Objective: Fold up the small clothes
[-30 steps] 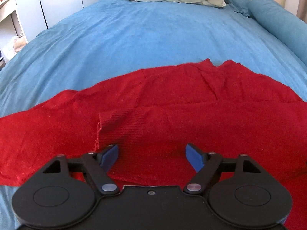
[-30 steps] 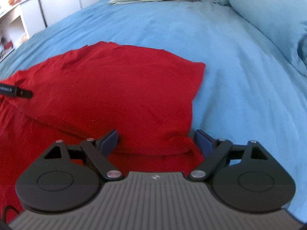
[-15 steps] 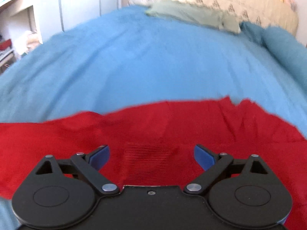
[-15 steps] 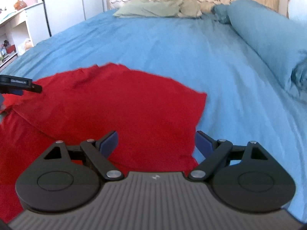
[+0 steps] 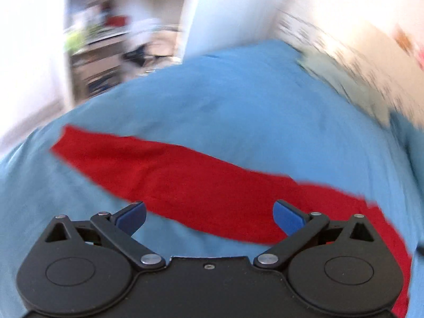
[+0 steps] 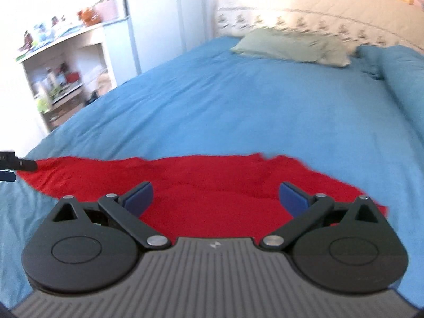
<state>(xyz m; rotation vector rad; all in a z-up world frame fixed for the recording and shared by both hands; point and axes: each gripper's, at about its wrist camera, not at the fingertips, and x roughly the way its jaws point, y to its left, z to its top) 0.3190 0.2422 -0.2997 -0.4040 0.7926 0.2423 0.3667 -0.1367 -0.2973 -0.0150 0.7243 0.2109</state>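
Observation:
A red knit garment (image 5: 201, 185) lies spread on the blue bed cover (image 5: 238, 111). In the left wrist view one long red part runs out to the upper left. My left gripper (image 5: 209, 216) is open and empty, raised above the garment's near edge. In the right wrist view the red garment (image 6: 212, 185) lies flat just ahead. My right gripper (image 6: 216, 194) is open and empty above its near part. The tip of the left gripper (image 6: 16, 163) shows at the far left edge of the right wrist view, by the garment's left end.
A green pillow (image 6: 288, 47) and a cream headboard (image 6: 331, 18) stand at the bed's far end. A rolled blue duvet (image 6: 402, 79) lies along the right side. White shelves with small items (image 6: 61, 79) and a white cabinet (image 6: 161, 21) stand left of the bed.
Both grippers have lifted and drawn back from the garment, staying open. The left wrist view has swung left and is blurred by motion; the room's shelves have come into view.

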